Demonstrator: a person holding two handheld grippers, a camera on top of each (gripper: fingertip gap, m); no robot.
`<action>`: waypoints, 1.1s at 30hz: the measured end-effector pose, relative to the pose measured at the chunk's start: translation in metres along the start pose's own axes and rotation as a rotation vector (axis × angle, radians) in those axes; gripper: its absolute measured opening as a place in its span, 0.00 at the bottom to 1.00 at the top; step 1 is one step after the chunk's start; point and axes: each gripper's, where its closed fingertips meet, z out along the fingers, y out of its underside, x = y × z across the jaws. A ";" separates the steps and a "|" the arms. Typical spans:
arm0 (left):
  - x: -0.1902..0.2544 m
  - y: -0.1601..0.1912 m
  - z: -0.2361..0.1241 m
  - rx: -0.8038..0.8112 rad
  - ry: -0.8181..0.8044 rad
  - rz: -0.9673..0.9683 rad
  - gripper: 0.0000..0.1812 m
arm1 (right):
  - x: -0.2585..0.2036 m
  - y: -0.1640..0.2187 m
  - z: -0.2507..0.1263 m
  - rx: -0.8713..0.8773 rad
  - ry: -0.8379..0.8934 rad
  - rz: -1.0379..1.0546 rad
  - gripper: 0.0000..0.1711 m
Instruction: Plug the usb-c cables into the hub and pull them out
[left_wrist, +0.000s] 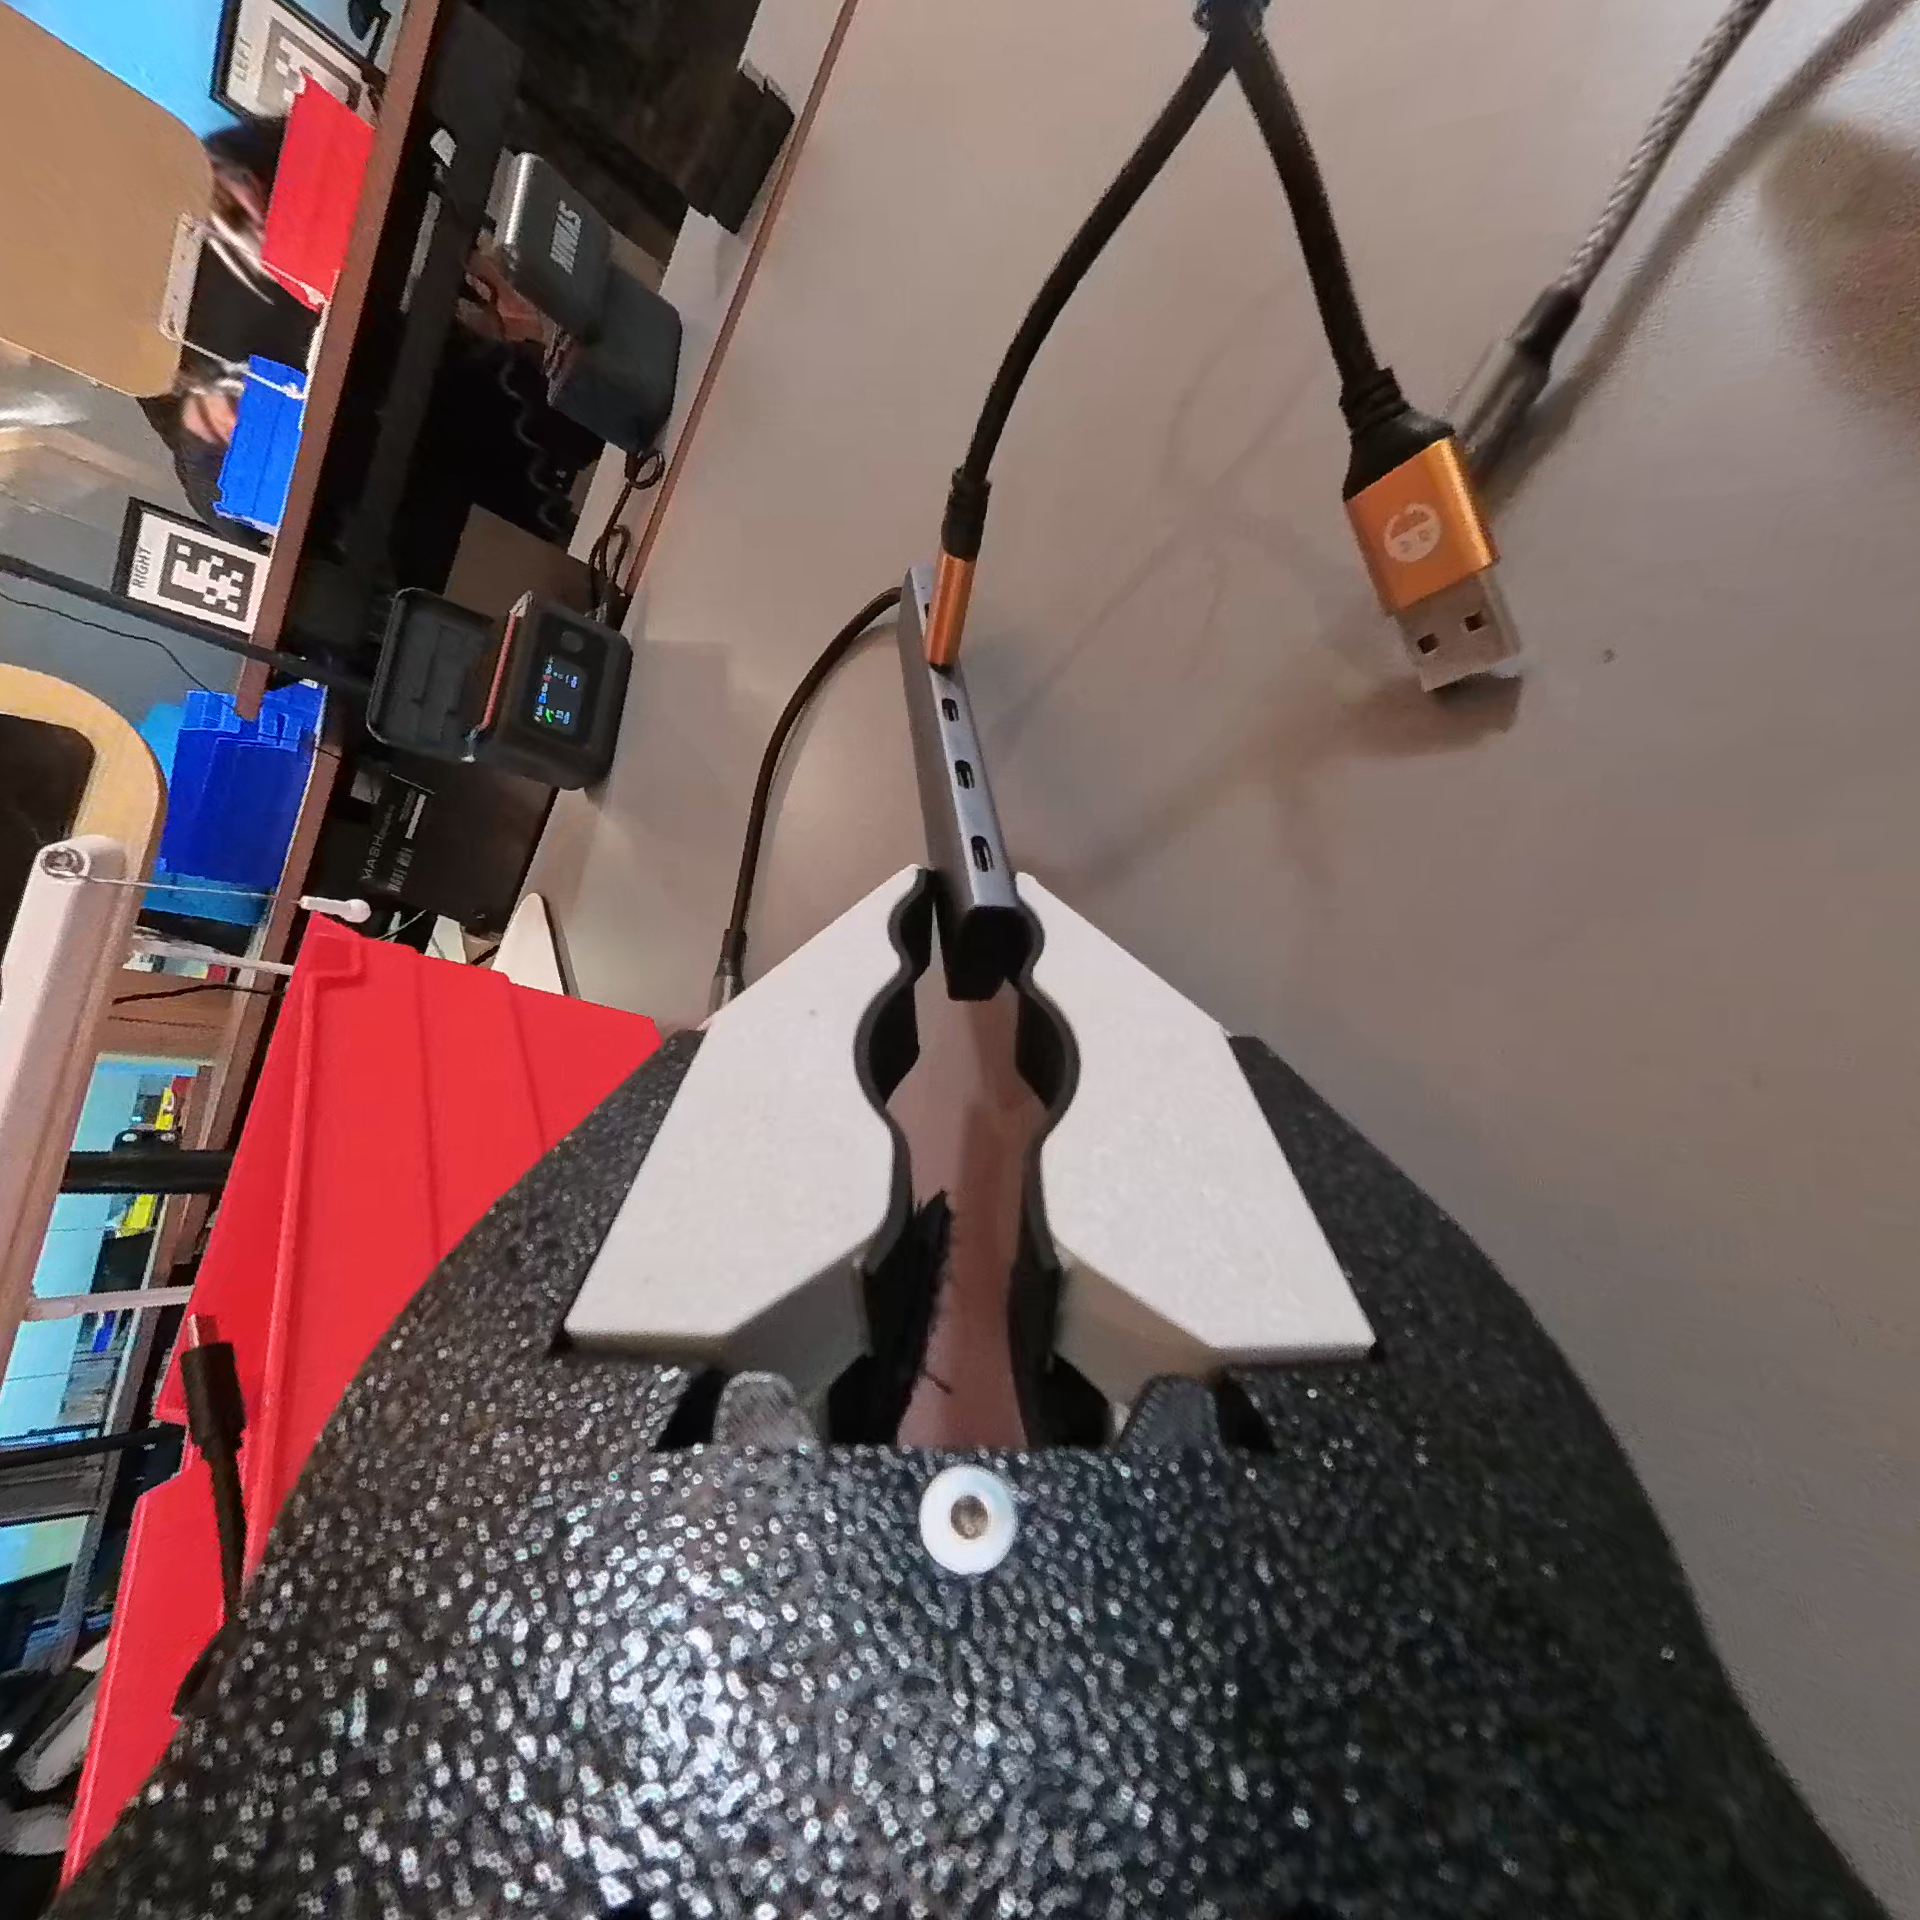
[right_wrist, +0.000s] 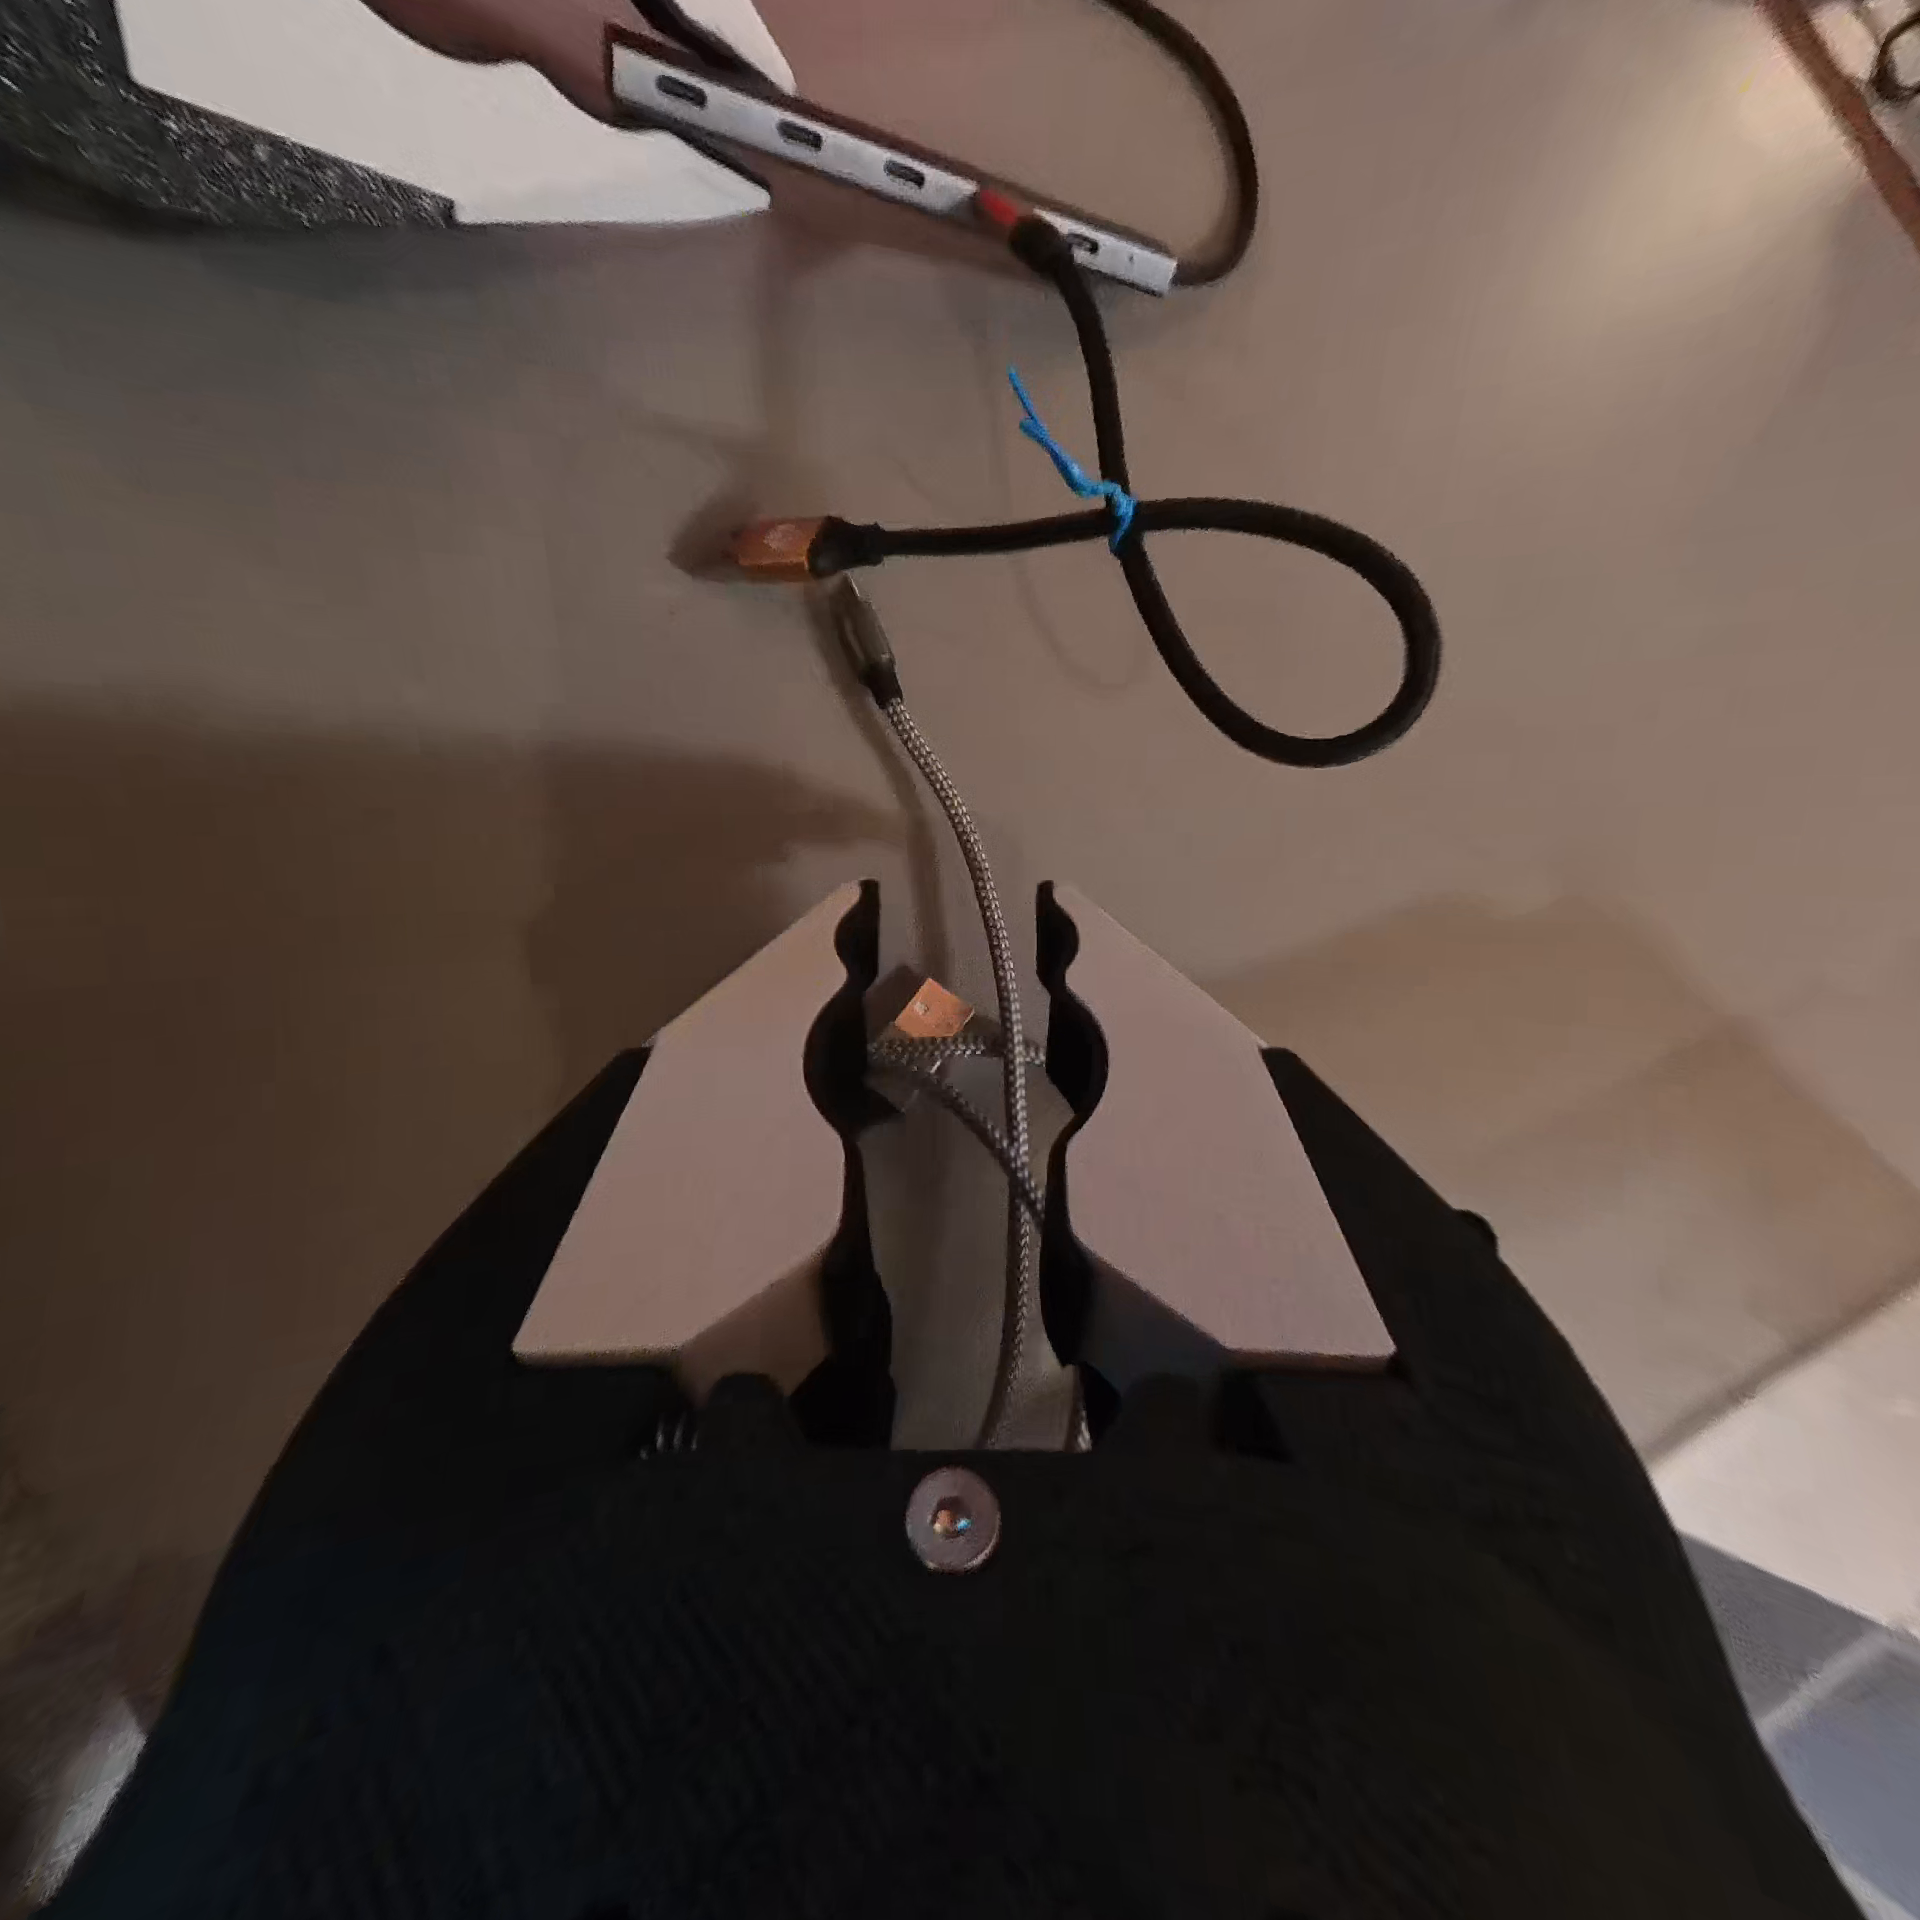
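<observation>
The left gripper (left_wrist: 977, 935) is pressed together on the near end of the grey hub (left_wrist: 951, 769), which extends straight ahead from its fingertips with its port row facing right. Three ports nearest the fingertips are vacant; at the fourth, farther along the hub, the orange USB-C plug (left_wrist: 951, 608) of the black braided cable (left_wrist: 1060, 301) is seated. The hub's own black lead (left_wrist: 769, 769) curves back along the left of the hub. Ahead and to the right, the orange USB-A plug (left_wrist: 1429, 551) of the same black cable lies on the beige table (left_wrist: 1455, 1143), with the metal plug of the grey braided cable (left_wrist: 1631, 208) just beyond it. To the left of the gripper stand a red bin (left_wrist: 395, 1122) and a shelf carrying dark devices. The right gripper (right_wrist: 956, 914) is spread, its fingers apart with nothing pinched; the grey braided cable passes between them on the table, crossing over itself beside a copper-coloured connector (right_wrist: 930, 1013). Ahead of the right gripper's fingertips, this cable ends in its metal plug (right_wrist: 868, 644), just beside the orange USB-A plug. A blue tie (right_wrist: 1091, 468) binds the black cable's loop farther out, to the right.
</observation>
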 end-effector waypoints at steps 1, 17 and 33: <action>0.000 0.000 0.000 0.000 0.000 0.002 0.06 | 0.000 0.003 0.004 -0.013 -0.020 0.006 0.18; 0.001 -0.003 -0.003 0.016 0.005 -0.018 0.05 | 0.001 -0.045 -0.032 0.124 0.338 -0.327 0.01; -0.003 -0.025 -0.013 0.131 0.016 -0.076 0.04 | 0.019 -0.073 -0.080 0.154 0.667 -0.691 0.01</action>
